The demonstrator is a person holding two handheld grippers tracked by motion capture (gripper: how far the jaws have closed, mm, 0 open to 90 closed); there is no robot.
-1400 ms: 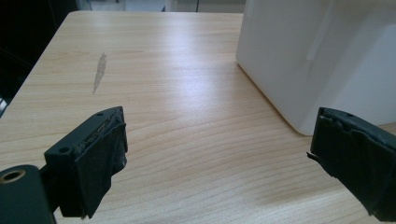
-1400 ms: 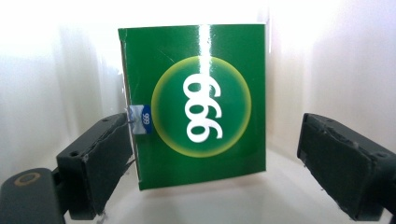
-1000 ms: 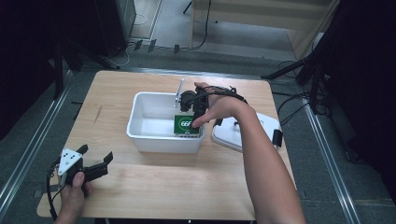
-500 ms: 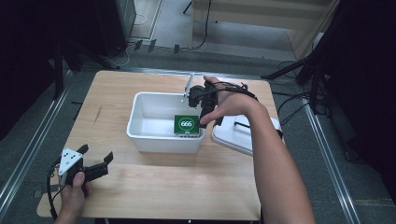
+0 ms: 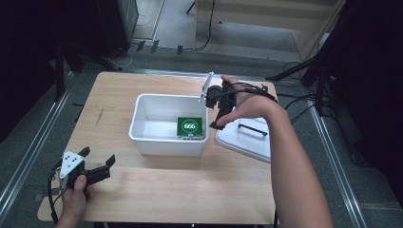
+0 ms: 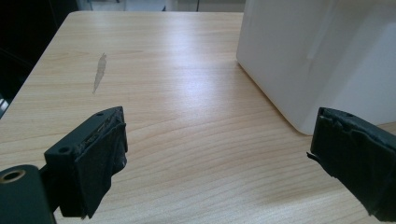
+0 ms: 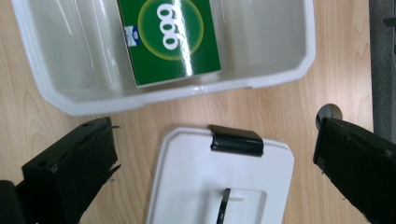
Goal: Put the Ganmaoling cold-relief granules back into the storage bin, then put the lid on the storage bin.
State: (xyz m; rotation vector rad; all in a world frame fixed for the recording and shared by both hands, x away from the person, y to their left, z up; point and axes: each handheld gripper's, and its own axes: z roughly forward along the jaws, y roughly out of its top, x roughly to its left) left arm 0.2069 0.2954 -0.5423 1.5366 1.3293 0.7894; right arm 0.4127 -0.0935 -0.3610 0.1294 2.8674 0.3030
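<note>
Left hand [image 5: 76, 192] low at the near left corner of the high view, fist wrapped round the handle, forearm barely in from the bottom edge. Left gripper [image 5: 97, 166] lies level and points right and away, grey plate on top, cable looping beside the wrist; jaws spread wide, nothing between them. Right arm reaches long from the bottom right, forearm bare, wrist bent. Right hand [image 5: 244, 104] is raised, palm down. Right gripper [image 5: 214, 107] points downward and toward the person's left, jaws wide apart, nothing held.
</note>
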